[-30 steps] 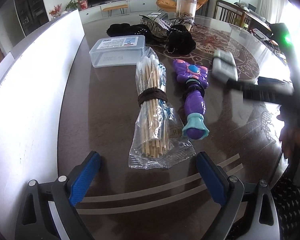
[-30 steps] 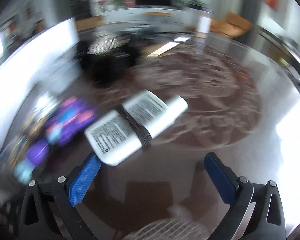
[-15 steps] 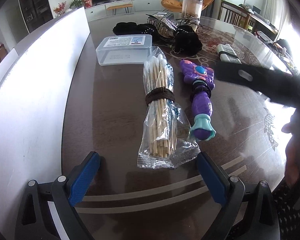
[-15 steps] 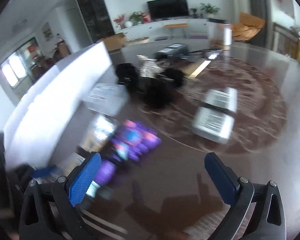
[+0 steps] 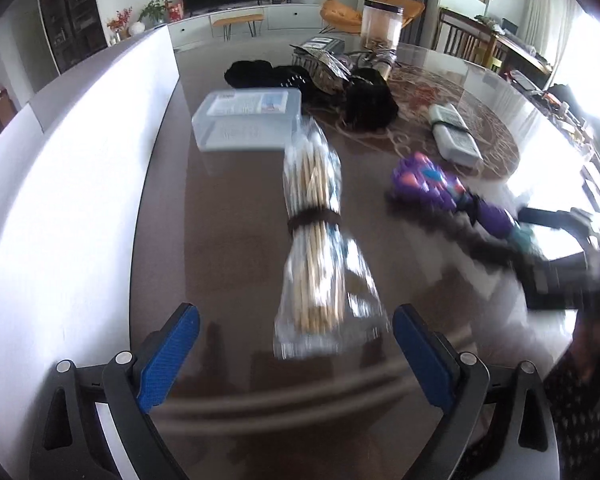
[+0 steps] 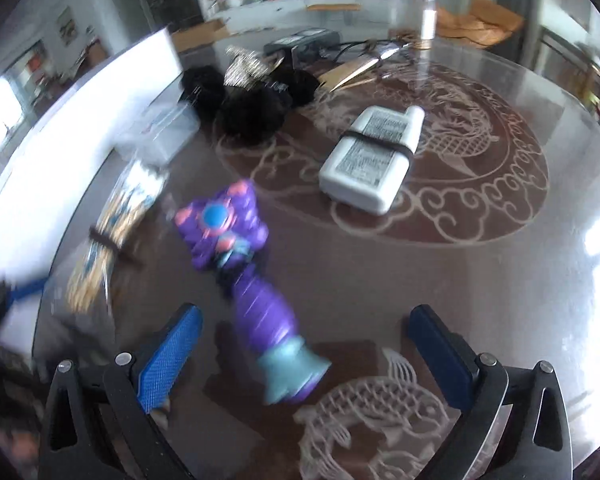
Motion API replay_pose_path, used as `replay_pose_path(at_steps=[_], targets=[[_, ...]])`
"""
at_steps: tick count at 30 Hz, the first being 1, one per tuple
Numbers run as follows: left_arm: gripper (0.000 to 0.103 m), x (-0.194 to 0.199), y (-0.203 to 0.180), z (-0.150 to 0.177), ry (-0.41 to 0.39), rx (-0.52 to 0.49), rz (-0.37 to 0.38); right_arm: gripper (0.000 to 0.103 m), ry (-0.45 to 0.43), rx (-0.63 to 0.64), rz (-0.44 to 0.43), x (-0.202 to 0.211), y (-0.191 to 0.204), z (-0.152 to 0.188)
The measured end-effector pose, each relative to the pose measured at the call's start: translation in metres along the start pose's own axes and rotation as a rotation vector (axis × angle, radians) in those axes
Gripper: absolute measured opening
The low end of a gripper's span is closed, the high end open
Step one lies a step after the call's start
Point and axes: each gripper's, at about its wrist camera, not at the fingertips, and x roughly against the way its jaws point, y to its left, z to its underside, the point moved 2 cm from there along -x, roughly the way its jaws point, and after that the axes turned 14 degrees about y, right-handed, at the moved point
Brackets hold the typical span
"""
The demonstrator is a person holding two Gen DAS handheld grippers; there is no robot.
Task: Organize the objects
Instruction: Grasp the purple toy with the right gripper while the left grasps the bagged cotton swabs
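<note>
Blue ribbed fingers (image 6: 168, 356) flank purple ridged toy (image 6: 256, 292).

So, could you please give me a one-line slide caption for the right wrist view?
Open right gripper poised over a purple toy wand on the patterned table.

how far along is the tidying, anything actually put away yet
Nothing looks put away: the clear plastic box sits closed, with the bagged sticks, the purple toy wand and the banded white bottles loose on the table. In hand: nothing. The left gripper is open before the sticks, the right gripper open around the wand's handle. All sorting remains.
</note>
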Motion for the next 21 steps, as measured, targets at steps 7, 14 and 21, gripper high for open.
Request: replay_pose_path(at_steps=[7, 14, 21], targets=[[0.100, -0.029, 0.000, -0.042, 0.082, -0.004, -0.019, 0.103, 0.032, 0.080, 0.004, -0.004, -0.002, -0.008], [0.103, -0.036, -0.005, -0.062, 0.144, -0.013, -0.011, 0.103, 0.164, 0.212, 0.056, -0.012, 0.002, -0.024], [0.086, -0.036, -0.008, -0.062, 0.106, -0.092, 0.008, 0.081, 0.207, 0.297, 0.055, -0.007, 0.035, -0.046]])
